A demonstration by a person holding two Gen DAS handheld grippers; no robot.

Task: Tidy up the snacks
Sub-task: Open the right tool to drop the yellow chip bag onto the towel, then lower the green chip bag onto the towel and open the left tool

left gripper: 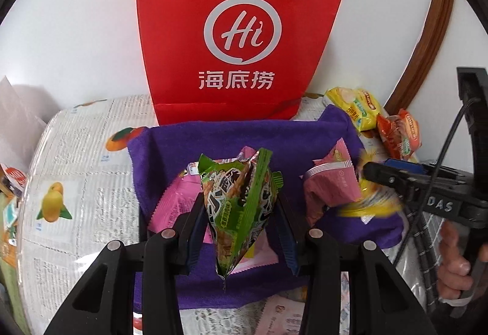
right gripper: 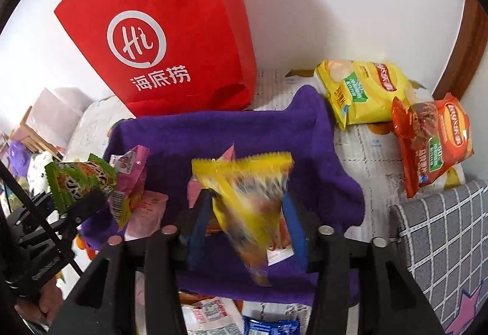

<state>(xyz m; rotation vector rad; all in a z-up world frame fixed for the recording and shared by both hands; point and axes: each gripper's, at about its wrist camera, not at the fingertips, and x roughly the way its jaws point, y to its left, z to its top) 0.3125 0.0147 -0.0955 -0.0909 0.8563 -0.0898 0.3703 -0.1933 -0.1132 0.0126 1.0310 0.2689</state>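
Note:
My left gripper [left gripper: 241, 231] is shut on a green snack packet [left gripper: 241, 200], held upright over a purple cloth-lined bin [left gripper: 213, 136]. Pink packets [left gripper: 174, 200] lie inside the bin. In the right wrist view my right gripper [right gripper: 247, 222] stands open over the same bin [right gripper: 244, 127]. A yellow packet [right gripper: 250, 200] hangs between its fingers, blurred and loose from the pads. The left gripper [right gripper: 94, 197] with the green packet [right gripper: 79, 179] shows at the left of that view. The right gripper [left gripper: 375, 173] and the blurred yellow packet [left gripper: 372, 203] show at the right of the left wrist view.
A red paper bag [right gripper: 170, 45] stands against the wall behind the bin. A yellow chips bag [right gripper: 360, 91] and an orange-red one [right gripper: 433, 139] lie at the right. Grey checked fabric [right gripper: 442, 228] is at the right edge. More packets [right gripper: 210, 313] lie in front of the bin.

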